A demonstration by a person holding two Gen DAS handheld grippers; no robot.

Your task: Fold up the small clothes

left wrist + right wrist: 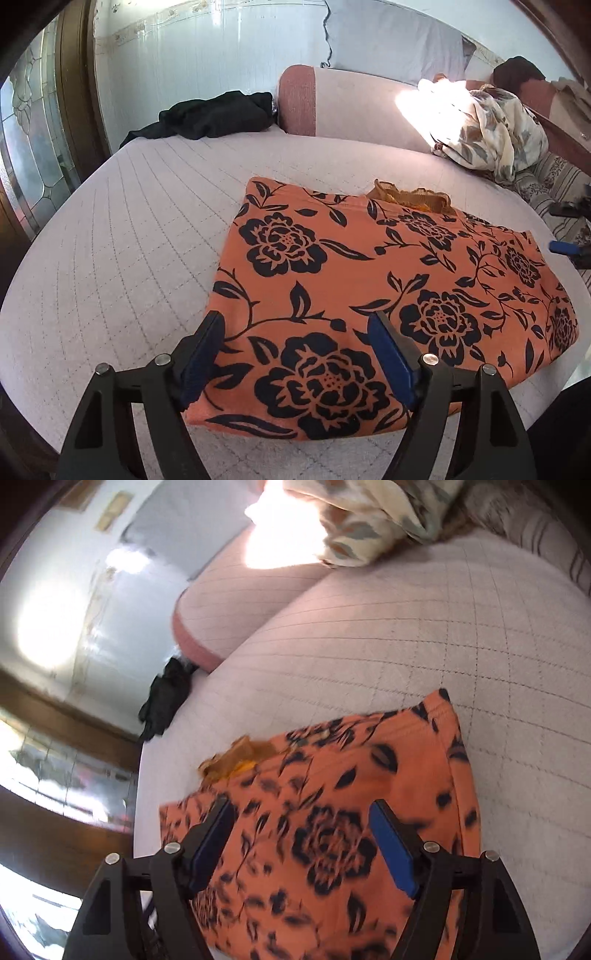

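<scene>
An orange garment with a black flower print (369, 280) lies folded flat on the quilted white bed (129, 229). A strip of tan lace trim (413, 197) sticks out at its far edge. My left gripper (297, 325) is open and empty, just above the garment's near left corner. In the right wrist view the same garment (332, 812) lies under my right gripper (301, 812), which is open and empty above it; the lace trim (236, 758) shows at its left edge. The right gripper's blue tip (567, 249) peeks in at the right of the left wrist view.
A black garment (214, 114) lies at the bed's far left corner by a pink bolster (354, 103). A cream leaf-print cloth (491, 129) is heaped at the far right. A wooden glass-paned door (33, 147) stands to the left. The bed surface (424, 638) stretches beyond the garment.
</scene>
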